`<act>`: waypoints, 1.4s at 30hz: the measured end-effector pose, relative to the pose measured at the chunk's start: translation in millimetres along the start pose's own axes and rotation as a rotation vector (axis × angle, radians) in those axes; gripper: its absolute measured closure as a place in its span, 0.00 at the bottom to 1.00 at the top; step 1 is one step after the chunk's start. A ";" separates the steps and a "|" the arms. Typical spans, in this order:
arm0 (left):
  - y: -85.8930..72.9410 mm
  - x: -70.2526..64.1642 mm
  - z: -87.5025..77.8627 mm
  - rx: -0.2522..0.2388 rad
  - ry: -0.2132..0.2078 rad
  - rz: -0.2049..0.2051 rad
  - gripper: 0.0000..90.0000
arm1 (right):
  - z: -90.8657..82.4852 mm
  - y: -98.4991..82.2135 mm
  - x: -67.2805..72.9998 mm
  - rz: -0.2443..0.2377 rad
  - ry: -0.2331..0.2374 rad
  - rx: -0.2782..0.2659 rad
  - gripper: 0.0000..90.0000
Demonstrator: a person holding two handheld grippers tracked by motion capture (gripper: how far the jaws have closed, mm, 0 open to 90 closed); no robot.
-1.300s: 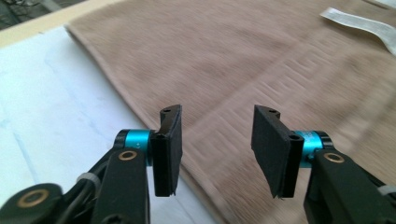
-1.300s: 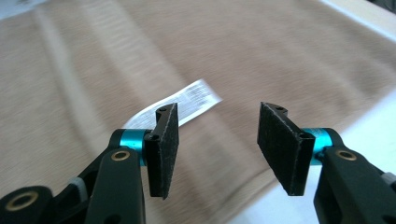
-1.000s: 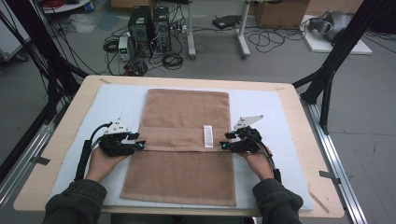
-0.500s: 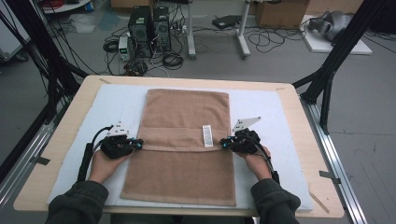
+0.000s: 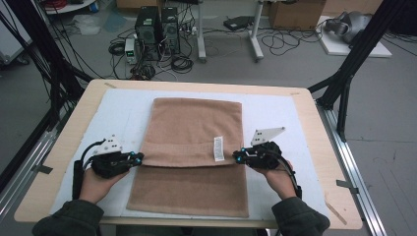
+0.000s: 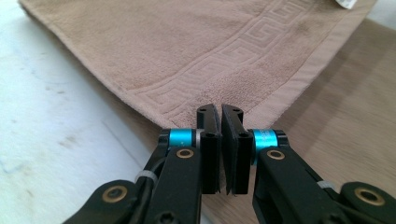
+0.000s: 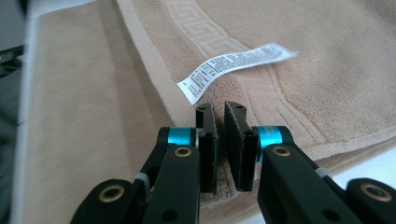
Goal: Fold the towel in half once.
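Observation:
A tan towel (image 5: 196,128) lies on the white mat, its upper layer folded toward me with the hem across the middle. A white label (image 5: 218,148) sits near the right end of that hem. My left gripper (image 5: 139,158) is at the hem's left corner, and in the left gripper view it (image 6: 220,109) is shut on the towel (image 6: 187,51) corner. My right gripper (image 5: 237,156) is at the right corner. In the right gripper view it (image 7: 220,106) is shut on the towel (image 7: 303,56) just below the label (image 7: 233,63), with cloth showing between the jaws.
The white mat (image 5: 118,118) covers a wooden table (image 5: 64,147) with bare rims all round. Black frame poles (image 5: 349,64) rise at the back corners. Computers (image 5: 157,24) and cables lie on the floor beyond the far edge.
Both grippers have shut on the corners of the folded hem. The hands have drawn slightly toward me and lifted a little, taking the hem with them.

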State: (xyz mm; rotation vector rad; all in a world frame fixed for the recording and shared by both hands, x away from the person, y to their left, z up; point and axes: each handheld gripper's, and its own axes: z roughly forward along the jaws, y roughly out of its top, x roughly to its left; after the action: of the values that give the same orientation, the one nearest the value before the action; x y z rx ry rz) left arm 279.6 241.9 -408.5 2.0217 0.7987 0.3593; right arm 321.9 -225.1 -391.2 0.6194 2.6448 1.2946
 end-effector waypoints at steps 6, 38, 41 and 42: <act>-12.8 -15.9 -17.6 0.007 -0.027 0.040 0.74 | -16.3 -10.9 23.9 -0.028 0.047 -0.011 0.76; -16.2 -19.9 1.5 0.003 0.007 0.030 0.96 | 12.8 -28.1 17.5 -0.011 0.026 0.038 0.95; -12.7 -24.6 -8.1 -0.005 0.006 0.048 0.96 | 2.3 -20.7 23.5 -0.034 0.020 0.022 0.95; -12.5 -26.5 -11.7 -0.009 0.003 0.053 0.96 | -1.0 -18.7 26.0 -0.043 0.021 0.015 0.95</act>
State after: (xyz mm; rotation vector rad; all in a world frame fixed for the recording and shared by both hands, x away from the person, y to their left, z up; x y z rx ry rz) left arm 248.5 236.7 -411.1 2.0375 0.7452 0.3956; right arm 292.3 -225.2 -403.6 0.5510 2.6716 1.2773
